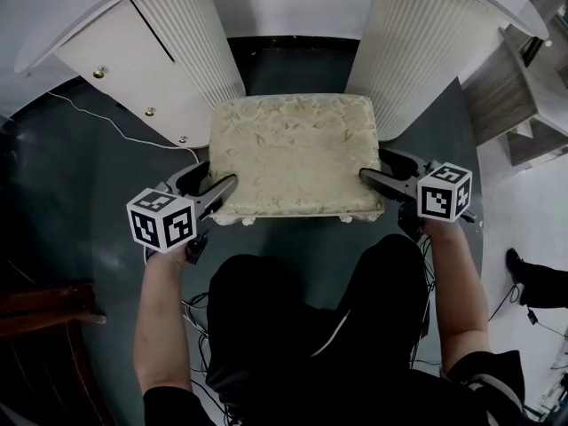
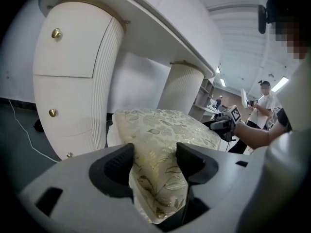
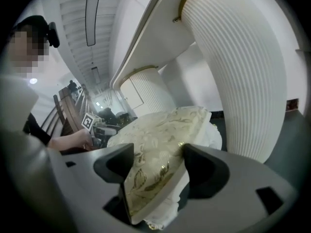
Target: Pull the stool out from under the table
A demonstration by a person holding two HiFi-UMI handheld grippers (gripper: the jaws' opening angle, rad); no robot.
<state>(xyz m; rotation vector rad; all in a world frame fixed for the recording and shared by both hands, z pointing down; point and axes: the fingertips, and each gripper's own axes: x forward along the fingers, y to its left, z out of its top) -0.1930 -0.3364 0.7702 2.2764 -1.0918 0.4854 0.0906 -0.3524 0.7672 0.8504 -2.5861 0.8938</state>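
Head view: shows the stool point(image 1: 293, 153), topped with a cream floral cushion, on the dark floor point(image 1: 80, 176). Places one ribbed pedestal of the white table point(image 1: 191, 34) beside each far corner of the stool, the near half of the stool standing clear of both. Puts the left gripper point(image 1: 222, 189) on the stool's near left corner and the right gripper point(image 1: 368, 176) on its near right side, a hand behind each, just off the stool's near edge.

Left gripper view: looks along the left gripper point(image 2: 154, 149), jaws spread wide, with the corner of the stool point(image 2: 160, 127) wedged between them and cushion fabric up against both pads point(image 2: 114, 166). Sets a drawer-fronted pedestal of the table point(image 2: 73, 81) just left of the stool, the second pedestal past its far end, and the right gripper point(image 2: 226, 124) at the stool's opposite side.

Right gripper view: looks along the right gripper point(image 3: 156, 152), also spread wide, clamped over the edge of the stool point(image 3: 160, 127), cushion touching both pads point(image 3: 204, 171). Sets a ribbed pedestal of the table point(image 3: 233, 72) close on the stool's right and the left gripper point(image 3: 95, 127) across the stool.
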